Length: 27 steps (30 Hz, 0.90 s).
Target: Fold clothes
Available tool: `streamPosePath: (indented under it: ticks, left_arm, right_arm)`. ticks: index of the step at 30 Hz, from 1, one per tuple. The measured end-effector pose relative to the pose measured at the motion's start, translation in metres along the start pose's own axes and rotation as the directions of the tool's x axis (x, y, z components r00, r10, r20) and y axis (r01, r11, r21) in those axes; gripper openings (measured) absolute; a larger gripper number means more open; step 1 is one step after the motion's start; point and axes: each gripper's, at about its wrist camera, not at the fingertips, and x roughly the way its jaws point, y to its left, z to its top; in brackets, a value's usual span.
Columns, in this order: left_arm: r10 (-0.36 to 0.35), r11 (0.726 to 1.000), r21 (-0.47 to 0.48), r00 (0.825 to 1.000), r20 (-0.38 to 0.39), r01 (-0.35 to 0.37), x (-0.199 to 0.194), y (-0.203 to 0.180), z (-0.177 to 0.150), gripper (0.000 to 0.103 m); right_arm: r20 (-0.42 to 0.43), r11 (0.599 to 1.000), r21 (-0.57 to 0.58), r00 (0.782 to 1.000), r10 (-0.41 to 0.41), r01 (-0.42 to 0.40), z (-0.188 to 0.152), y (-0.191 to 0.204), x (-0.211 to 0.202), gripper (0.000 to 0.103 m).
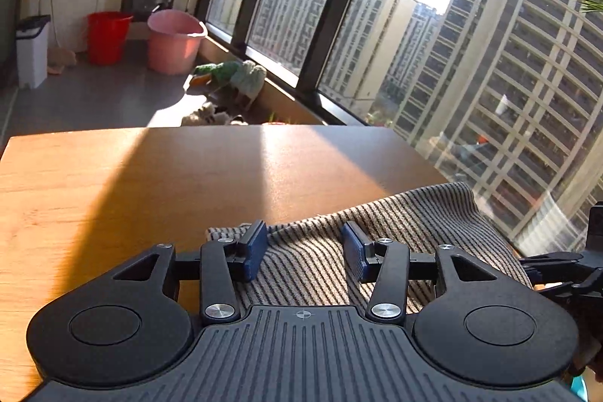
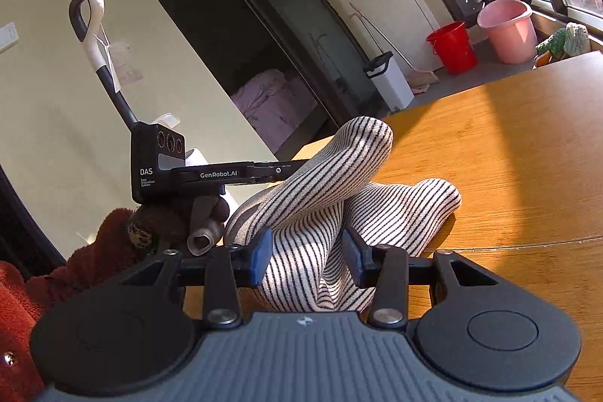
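Note:
A black-and-white striped garment [image 1: 377, 232] lies bunched at the near edge of the wooden table [image 1: 150, 183]. My left gripper [image 1: 303, 247] is open, its blue pads straddling the cloth's upper edge. In the right wrist view the same garment [image 2: 339, 198] is humped into folds on the table [image 2: 508, 157]. My right gripper [image 2: 307, 255] is open with the cloth between its pads. The left gripper's body [image 2: 211, 172] shows side-on at the left of that view, reaching into the cloth. Part of the right gripper [image 1: 565, 266] shows at the left wrist view's right edge.
A red bucket [image 1: 107, 36], a pink bucket [image 1: 175, 40], a white bin [image 1: 32, 51] and plush toys [image 1: 233, 74] sit on the floor by the large windows [image 1: 339, 6]. A vacuum handle [image 2: 94, 25] stands at the left. A red fleece sleeve [image 2: 56, 270] covers the person's arm.

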Motion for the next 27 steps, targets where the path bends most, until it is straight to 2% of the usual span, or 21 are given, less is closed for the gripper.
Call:
streamPosePath:
  ticks: [3,7,11,12,13,16,18,20,22,24,26,27]
  left_arm:
    - [0.0,1.0,0.004,1.0,-0.003,0.0,-0.001,-0.001,0.0,0.051]
    - [-0.007,1.0,-0.001,1.0,-0.009,0.007,0.001,0.0,0.002,0.051]
    - [-0.017,0.999,-0.035,1.0,-0.012,0.017,0.001,0.005,0.001,0.052]
    - [-0.016,0.999,-0.039,1.0,-0.012,0.015,0.001,0.006,0.001,0.052]
    - [-0.004,0.999,-0.037,1.0,-0.012,0.004,0.001,0.006,0.002,0.053]
    - [0.002,0.999,-0.052,1.0,-0.011,-0.003,-0.002,0.009,0.002,0.059]
    - [0.002,0.998,-0.058,1.0,-0.009,-0.002,-0.004,0.011,0.003,0.061]
    - [0.046,0.998,-0.049,0.999,-0.011,-0.046,-0.004,0.012,0.0,0.075]
    - [0.028,0.996,-0.08,0.999,-0.016,-0.029,-0.006,0.017,-0.002,0.076]
    - [0.047,0.998,-0.052,0.999,-0.003,-0.047,-0.012,0.01,0.002,0.072]
    - [0.058,0.998,0.029,0.998,0.029,-0.059,-0.024,-0.007,0.012,0.07]
    - [0.048,0.996,0.068,0.998,0.045,-0.051,-0.03,-0.017,0.017,0.073]
  right_arm:
    - [0.001,0.999,-0.025,1.0,0.026,-0.026,-0.008,0.009,-0.013,0.046]
    - [-0.016,0.995,-0.061,0.997,-0.075,0.074,-0.007,0.014,-0.004,0.046]
    - [-0.039,0.998,0.063,0.999,0.003,0.0,-0.006,-0.006,0.025,0.046]
    - [-0.045,0.997,0.08,0.999,0.01,-0.007,-0.006,-0.006,0.033,0.042]
    - [-0.037,0.996,0.092,0.999,0.026,-0.022,-0.007,-0.004,0.036,0.031]
    - [0.015,0.994,0.095,0.999,0.045,-0.047,-0.004,0.011,0.032,0.02]
    - [0.018,0.996,0.09,1.0,0.003,-0.004,-0.002,0.018,0.024,0.018]
    - [-0.014,0.99,0.1,0.996,-0.093,0.094,-0.009,0.011,0.019,0.018]
    - [-0.059,0.971,0.186,0.988,-0.142,0.151,-0.024,-0.01,0.019,0.02]
    - [-0.047,0.961,0.242,0.991,-0.126,0.134,-0.031,-0.017,0.017,0.019]
    - [-0.05,0.969,0.162,0.982,-0.181,0.187,-0.028,-0.004,0.02,0.02]
    - [-0.053,0.971,0.125,0.978,-0.201,0.206,-0.028,0.001,0.023,0.02]
